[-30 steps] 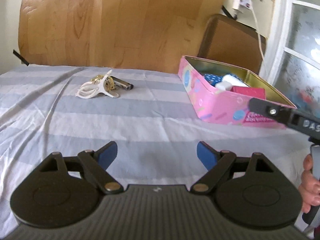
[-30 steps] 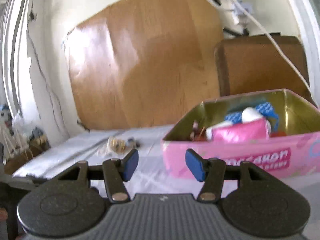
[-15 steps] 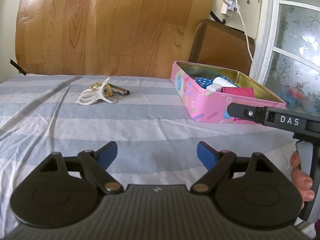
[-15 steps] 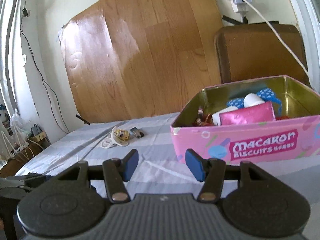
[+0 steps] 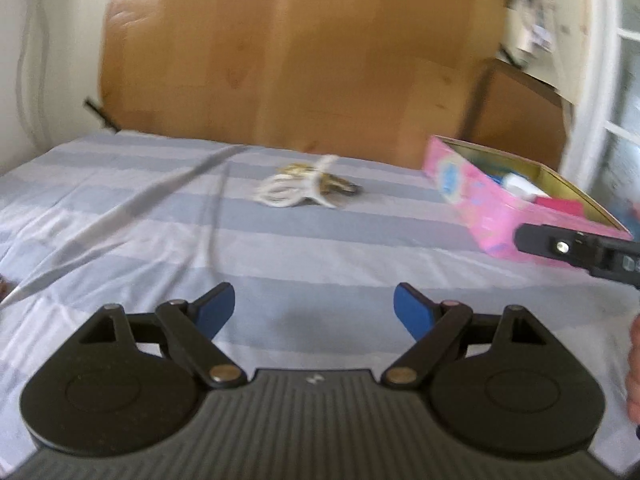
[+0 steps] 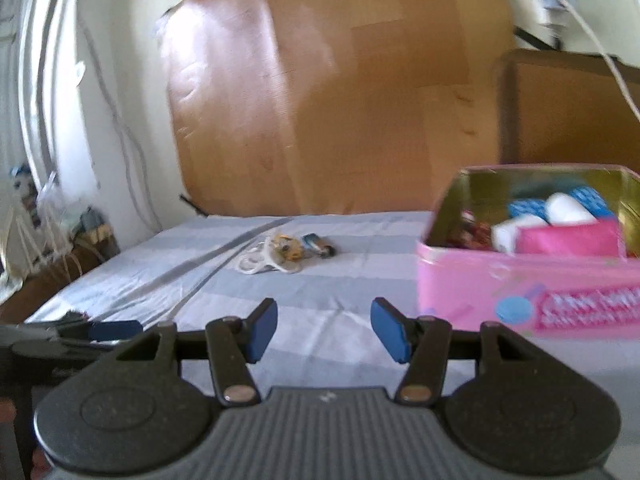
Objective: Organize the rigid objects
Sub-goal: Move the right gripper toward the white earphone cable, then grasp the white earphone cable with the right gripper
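In the left wrist view the striped bedsheet (image 5: 320, 248) lies bare across the middle and lower left of the frame, giving wide passage ahead of the left gripper (image 5: 314, 308), whose jaws stand wide with nothing between them; a small pile of clips (image 5: 304, 190) sits at upper centre, well apart from the pink tin (image 5: 496, 216) at the right, with bare sheet between them; the right gripper (image 6: 324, 330), jaws parted and empty, crosses the right edge just before the tin; a raised fold in the sheet runs from left toward centre; the wooden board (image 5: 300, 60) closes off the back; in the right wrist view the tin blocks the right side.
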Demonstrator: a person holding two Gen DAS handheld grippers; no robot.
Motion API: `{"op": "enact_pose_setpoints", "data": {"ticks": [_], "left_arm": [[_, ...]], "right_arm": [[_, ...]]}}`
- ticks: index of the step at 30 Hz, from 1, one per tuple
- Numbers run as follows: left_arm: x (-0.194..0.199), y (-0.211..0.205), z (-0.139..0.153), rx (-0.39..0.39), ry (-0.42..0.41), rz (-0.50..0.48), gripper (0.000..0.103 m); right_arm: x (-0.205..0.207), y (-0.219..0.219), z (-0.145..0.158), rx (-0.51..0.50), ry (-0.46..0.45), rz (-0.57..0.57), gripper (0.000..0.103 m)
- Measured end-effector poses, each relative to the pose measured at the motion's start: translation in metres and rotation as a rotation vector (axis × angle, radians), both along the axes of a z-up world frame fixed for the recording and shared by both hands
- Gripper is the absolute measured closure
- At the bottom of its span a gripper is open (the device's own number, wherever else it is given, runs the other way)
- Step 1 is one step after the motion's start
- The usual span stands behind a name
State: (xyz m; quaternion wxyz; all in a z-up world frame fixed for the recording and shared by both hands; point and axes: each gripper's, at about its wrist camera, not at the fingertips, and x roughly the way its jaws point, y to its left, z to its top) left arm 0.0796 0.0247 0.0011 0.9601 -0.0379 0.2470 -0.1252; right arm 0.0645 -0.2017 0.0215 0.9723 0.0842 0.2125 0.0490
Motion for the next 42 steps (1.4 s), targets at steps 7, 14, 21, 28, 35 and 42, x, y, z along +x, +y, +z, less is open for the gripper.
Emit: {"op": "enact_pose_setpoints", "data": {"ticks": [7, 14, 21, 28, 35, 42], "left_arm": [[0.010, 0.026, -0.004, -0.158, 0.025, 0.029, 0.015], [0.008, 0.025, -0.004, -0.182, 0.009, -0.002, 0.015], [0.011, 0.036, -0.006, -0.233, 0.012, -0.012, 0.015], [0.011, 0.039, -0.004, -0.260, 0.015, -0.038, 0.015], [0.022, 0.021, 0.009, -0.244, 0.038, -0.117, 0.015], [0.027, -0.014, 0.014, -0.222, 0.112, -0.149, 0.021]], "right_arm": [[0.080, 0.042, -0.005, -0.081, 0.041, 0.118, 0.050], [0.186, 0.047, -0.007, 0.041, 0.132, 0.097, 0.050], [0.192, 0.037, -0.019, 0.182, 0.199, 0.153, 0.094], [0.078, 0.058, -0.035, -0.058, 0.181, 0.286, 0.093], [0.037, 0.052, -0.029, -0.118, 0.175, 0.302, 0.073], [0.054, 0.032, -0.012, -0.162, 0.064, 0.231, 0.074]]}}
